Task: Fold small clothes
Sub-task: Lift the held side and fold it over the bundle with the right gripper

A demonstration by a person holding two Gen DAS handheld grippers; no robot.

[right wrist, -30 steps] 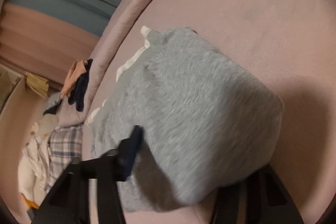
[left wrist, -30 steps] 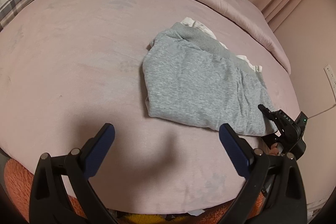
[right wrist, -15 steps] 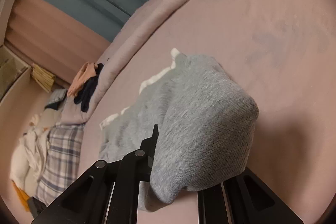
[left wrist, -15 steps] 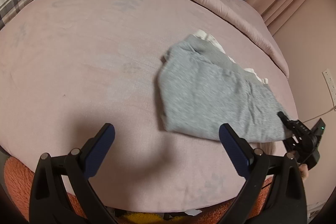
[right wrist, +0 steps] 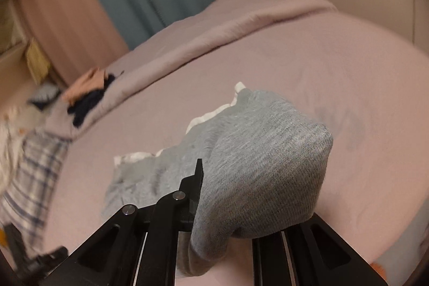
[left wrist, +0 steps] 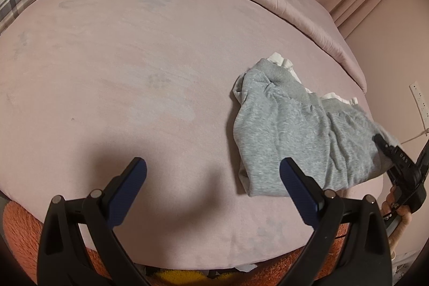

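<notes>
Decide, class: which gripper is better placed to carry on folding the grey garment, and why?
Right. The right gripper is shut on a corner of the grey garment and holds it up off the bed. The left gripper hangs open beside it, gripping nothing.

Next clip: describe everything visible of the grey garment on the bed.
The grey garment is heathered sweatshirt-like knit with a ribbed band at its far end and white fabric showing along its far edge. Partly folded and rumpled, it lies on the pink bedspread. The right hand-held gripper is shut on its near corner, lifting it; the rest trails on the bed.
</notes>
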